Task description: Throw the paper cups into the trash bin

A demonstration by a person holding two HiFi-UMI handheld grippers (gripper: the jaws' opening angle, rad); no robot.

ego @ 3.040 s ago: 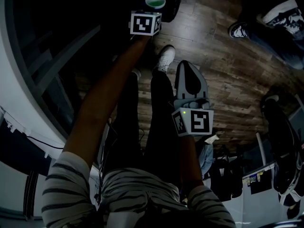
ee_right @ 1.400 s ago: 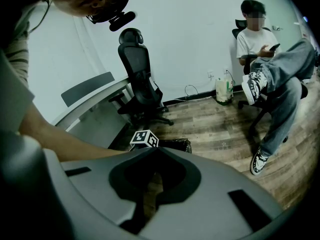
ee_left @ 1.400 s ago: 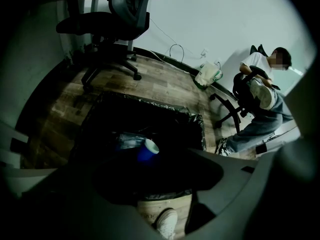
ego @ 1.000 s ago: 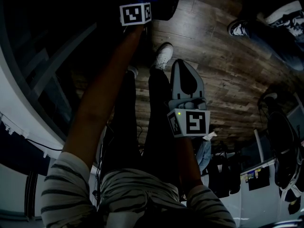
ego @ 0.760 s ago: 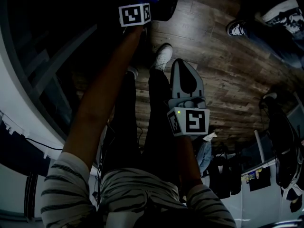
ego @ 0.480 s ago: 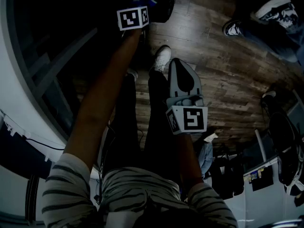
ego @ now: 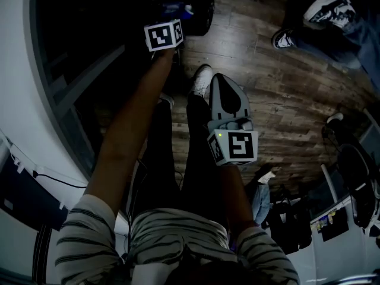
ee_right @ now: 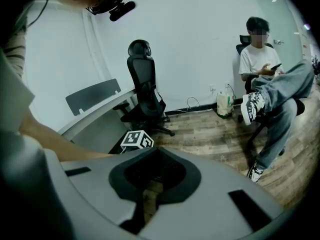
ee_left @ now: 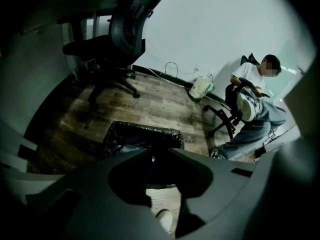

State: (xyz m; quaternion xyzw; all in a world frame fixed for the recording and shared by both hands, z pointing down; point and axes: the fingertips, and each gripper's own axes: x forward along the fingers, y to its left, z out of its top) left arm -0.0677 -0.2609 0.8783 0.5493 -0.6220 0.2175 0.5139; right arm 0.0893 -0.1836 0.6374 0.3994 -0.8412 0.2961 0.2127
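The black trash bin (ego: 200, 9), lined with a black bag, stands on the wood floor at the top of the head view. In the left gripper view the bin (ee_left: 145, 136) lies just beyond my left gripper (ee_left: 159, 153). Its jaws have just been closing; a narrow gap remains at the tips and nothing is between them. Its marker cube (ego: 163, 35) hangs just short of the bin. My right gripper (ego: 221, 78) is held over my legs, shut and empty, with its tips (ee_right: 152, 150) together. No paper cup shows in any view.
A black office chair (ee_left: 125, 29) stands behind the bin by a curved white desk (ego: 18, 100). A seated person (ee_right: 265, 69) stretches their legs out to the right. A white-and-green bag (ee_left: 201, 88) sits by the wall. My own white shoe (ego: 202, 78) is near the bin.
The green-lined cup held at the left gripper over the bin three seconds ago is gone. The left marker cube has drawn back from the bin. The right gripper has barely shifted.
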